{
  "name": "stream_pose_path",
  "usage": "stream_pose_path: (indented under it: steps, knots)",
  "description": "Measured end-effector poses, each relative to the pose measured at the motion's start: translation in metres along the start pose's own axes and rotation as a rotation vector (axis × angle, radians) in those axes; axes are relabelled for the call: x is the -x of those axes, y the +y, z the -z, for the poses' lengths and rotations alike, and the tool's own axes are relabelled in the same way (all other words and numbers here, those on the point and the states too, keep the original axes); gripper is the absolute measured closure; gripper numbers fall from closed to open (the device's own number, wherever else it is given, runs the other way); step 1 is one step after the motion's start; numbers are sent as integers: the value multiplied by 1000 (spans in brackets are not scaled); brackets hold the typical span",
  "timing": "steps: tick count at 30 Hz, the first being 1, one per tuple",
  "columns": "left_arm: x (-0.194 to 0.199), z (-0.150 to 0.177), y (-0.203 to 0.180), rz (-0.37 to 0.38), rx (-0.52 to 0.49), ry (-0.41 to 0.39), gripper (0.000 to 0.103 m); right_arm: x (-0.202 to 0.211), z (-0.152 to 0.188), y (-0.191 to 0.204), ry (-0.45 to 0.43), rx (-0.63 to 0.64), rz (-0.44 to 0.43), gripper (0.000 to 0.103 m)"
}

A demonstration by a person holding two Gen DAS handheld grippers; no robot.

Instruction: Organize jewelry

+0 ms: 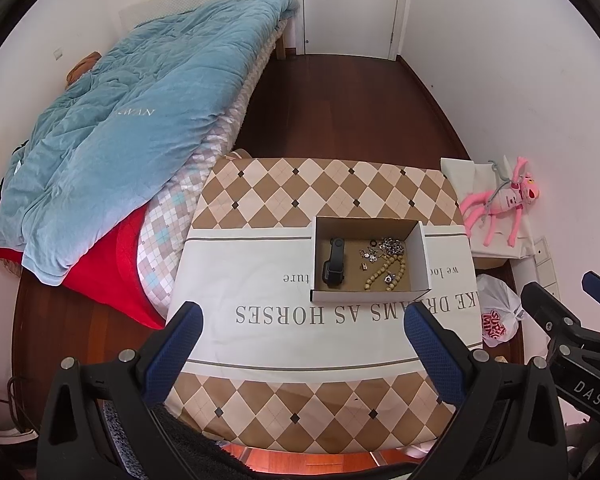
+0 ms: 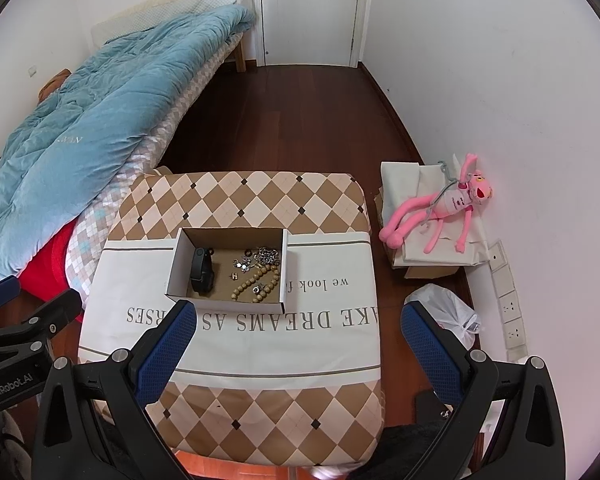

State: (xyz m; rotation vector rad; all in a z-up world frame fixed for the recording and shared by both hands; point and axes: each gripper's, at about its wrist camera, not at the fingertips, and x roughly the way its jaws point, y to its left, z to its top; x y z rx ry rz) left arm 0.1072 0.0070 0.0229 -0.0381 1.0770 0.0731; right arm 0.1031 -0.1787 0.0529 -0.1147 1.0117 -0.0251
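Far to your left lies the bed with its blue quilt (image 1: 120, 128), a red cloth (image 1: 112, 276) showing beneath its near edge. Next comes your left gripper (image 1: 302, 322), both blue-padded fingers (image 1: 432, 354) spread wide with nothing between them, hanging above the near part of the table, whose cloth (image 1: 260, 280) has a diamond pattern and printed lettering. In the middle of that cloth sits the open cardboard box (image 2: 172, 276), and everything for the task is inside it: a black smartwatch (image 2: 202, 270) lies at the left end, small silver charms (image 2: 242, 265) are scattered in the middle, a wooden bead bracelet (image 2: 256, 280) curls just beside them toward the near right, and a silver chain (image 2: 267, 256) is bunched against the far right wall. Your right gripper (image 2: 298, 320) likewise stands fully spread and empty, short of the box. Farther right, on the floor, are a white plastic bag (image 2: 448, 312) and a pink plush toy (image 2: 440, 208) lying on folded white cloth by the wall.
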Motion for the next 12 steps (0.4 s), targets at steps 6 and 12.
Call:
stream_pose_path:
  steps: [6, 12]
  knots:
    - [0, 0, 1, 0, 4, 1, 0, 0, 0, 0, 0, 2, 0, 0]
    - [-1, 0, 4, 5, 7, -1, 0, -1, -1, 1, 2, 5, 2, 0]
